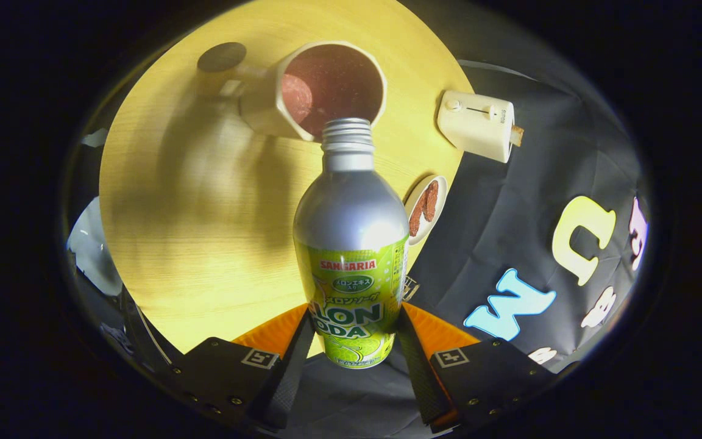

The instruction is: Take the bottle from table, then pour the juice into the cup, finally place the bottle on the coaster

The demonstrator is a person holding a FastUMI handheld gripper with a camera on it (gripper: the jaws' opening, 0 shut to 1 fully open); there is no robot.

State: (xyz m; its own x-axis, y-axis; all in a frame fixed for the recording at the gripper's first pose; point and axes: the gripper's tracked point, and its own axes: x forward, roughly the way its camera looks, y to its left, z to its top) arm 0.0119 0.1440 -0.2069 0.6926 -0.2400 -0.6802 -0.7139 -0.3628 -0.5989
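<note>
The gripper (351,341) clamps the bottle (351,244) between both fingers, its open neck at the cup (326,88) rim.

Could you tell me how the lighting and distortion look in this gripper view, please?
Gripper view: fisheye bends the table edge; a glare spot sits on the bottle, held in the gripper with both jaws pressing it; soft shadows fall across the wood left of the cup.
</note>
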